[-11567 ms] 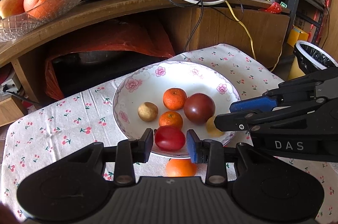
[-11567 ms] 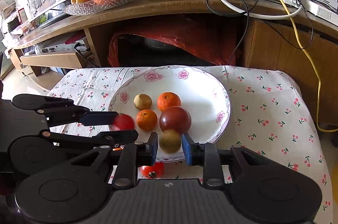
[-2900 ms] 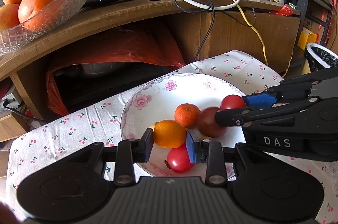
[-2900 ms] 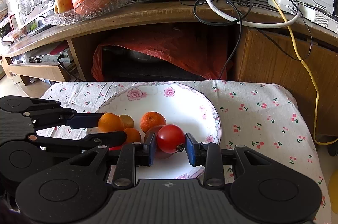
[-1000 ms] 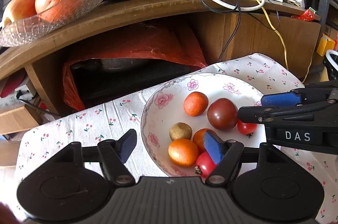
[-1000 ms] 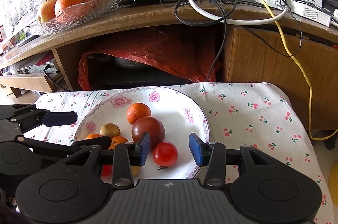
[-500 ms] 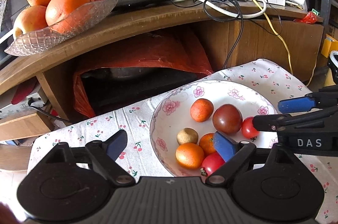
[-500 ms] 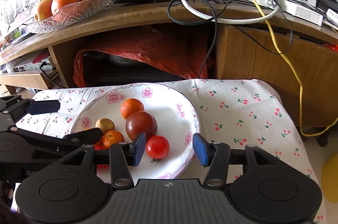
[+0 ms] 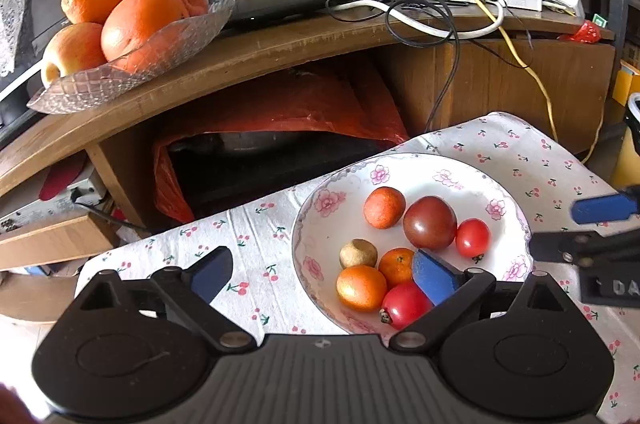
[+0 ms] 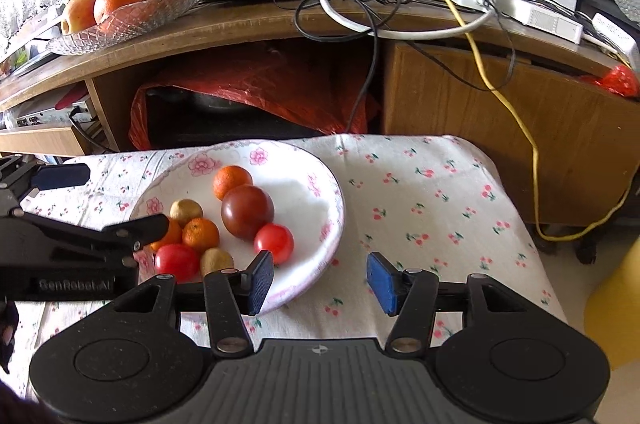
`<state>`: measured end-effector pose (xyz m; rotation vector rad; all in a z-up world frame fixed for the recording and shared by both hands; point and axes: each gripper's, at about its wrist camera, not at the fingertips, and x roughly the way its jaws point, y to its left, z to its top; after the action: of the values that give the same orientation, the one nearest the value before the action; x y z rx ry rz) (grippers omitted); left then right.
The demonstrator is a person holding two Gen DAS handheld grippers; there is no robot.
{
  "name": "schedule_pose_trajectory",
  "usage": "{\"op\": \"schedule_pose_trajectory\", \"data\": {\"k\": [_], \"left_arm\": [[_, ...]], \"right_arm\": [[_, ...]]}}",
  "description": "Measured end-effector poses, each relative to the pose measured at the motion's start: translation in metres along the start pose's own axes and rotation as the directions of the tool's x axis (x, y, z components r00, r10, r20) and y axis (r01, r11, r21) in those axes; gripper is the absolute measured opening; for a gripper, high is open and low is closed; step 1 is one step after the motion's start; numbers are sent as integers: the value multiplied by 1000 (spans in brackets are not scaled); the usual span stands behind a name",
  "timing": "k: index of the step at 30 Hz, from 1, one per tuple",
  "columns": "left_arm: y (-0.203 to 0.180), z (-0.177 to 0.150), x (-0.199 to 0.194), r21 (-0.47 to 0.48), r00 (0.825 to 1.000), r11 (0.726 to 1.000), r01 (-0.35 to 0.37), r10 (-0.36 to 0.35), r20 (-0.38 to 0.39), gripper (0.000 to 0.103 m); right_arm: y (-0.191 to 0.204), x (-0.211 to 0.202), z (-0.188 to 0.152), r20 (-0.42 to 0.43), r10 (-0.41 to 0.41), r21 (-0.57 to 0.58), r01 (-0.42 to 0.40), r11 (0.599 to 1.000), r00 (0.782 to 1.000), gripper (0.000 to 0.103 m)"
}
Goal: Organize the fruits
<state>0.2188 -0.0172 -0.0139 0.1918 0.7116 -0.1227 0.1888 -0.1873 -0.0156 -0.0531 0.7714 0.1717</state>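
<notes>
Seven fruits were gathered in the flowered plate; none was seen loose on the tabletop. Both left tongs and right tongs were spread, empty; little seemed left.

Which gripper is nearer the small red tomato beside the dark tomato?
Right. The right gripper has its left finger just before the small red tomato; the left gripper sits across the plate, by the oranges.

one floral plate, three small oranges, two red tomatoes, one dark tomato, two small brown fruits, one glass fruit bowl, two open-jawed grippers
</notes>
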Motion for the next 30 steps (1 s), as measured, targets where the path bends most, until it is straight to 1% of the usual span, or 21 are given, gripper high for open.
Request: {"op": "schedule_pose_trajectory", "data": {"k": [2,4,8,17,25,30], "left_arm": [[-3,0,-3,9,1000,1000,-25,25,6,103],[-4,-1,-7,14,999,999,-32,32,7,103],[-2,-6,-15,6,1000,1000,-10,10,-6,103],[3,-13,-29,-5,1000,1000,0,0,-7,103],[5,-13,-34,-21,1000,999,25,-25,-11,103],[0,-18,-37,2,999,1000,31,-31,-14,103]], "right_arm": [[-1,-5,-3,-2,-5,2,5,1000,1000,48],[-3,-10,-4,3,-10,8,10,1000,1000,49],[-2,-17,-5,15,-8,19,8,1000,1000,50],[2,-31,-7,44,-11,-2,11,1000,999,52],[3,-31,-9,35,0,-14,0,1000,999,53],[7,-31,-12,28,10,-29,-10,1000,1000,53]]}}
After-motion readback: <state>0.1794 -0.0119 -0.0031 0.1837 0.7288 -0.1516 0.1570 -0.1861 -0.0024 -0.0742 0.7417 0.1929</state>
